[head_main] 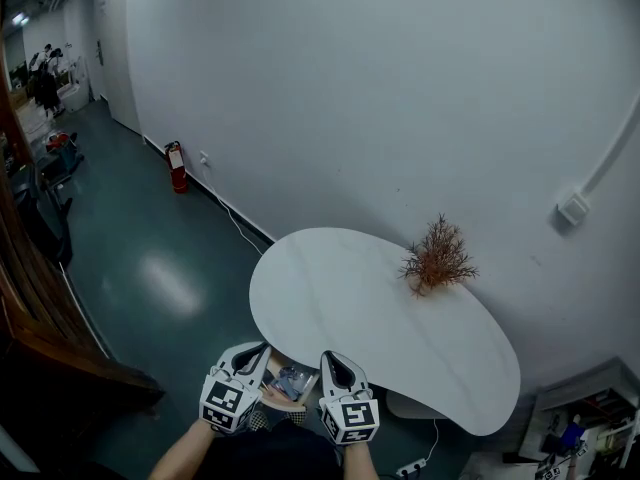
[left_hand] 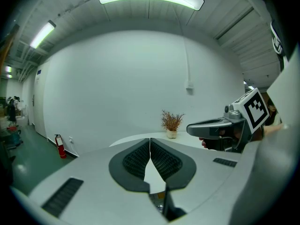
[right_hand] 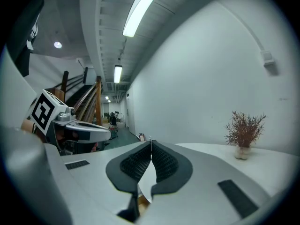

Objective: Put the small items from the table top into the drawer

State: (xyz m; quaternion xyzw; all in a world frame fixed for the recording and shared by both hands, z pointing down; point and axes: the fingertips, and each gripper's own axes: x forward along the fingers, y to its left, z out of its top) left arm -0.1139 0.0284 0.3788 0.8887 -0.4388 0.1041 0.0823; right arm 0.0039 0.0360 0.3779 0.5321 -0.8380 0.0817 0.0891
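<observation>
left gripper (head_main: 258, 352): jaws fully closed, pads together, nothing held; positioned at the near edge of the white table (head_main: 340, 303), just left of the open drawer (head_main: 300, 396). drawer: wooden, below the table edge, between both grippers; small items (head_main: 291, 379) lie inside, too blurred to identify. right gripper (head_main: 331, 360): jaws closed tip to tip, nothing held, just right of the drawer. potted dried plant (head_main: 437, 260): upright on the table top, near the wall, well apart from both grippers.
</observation>
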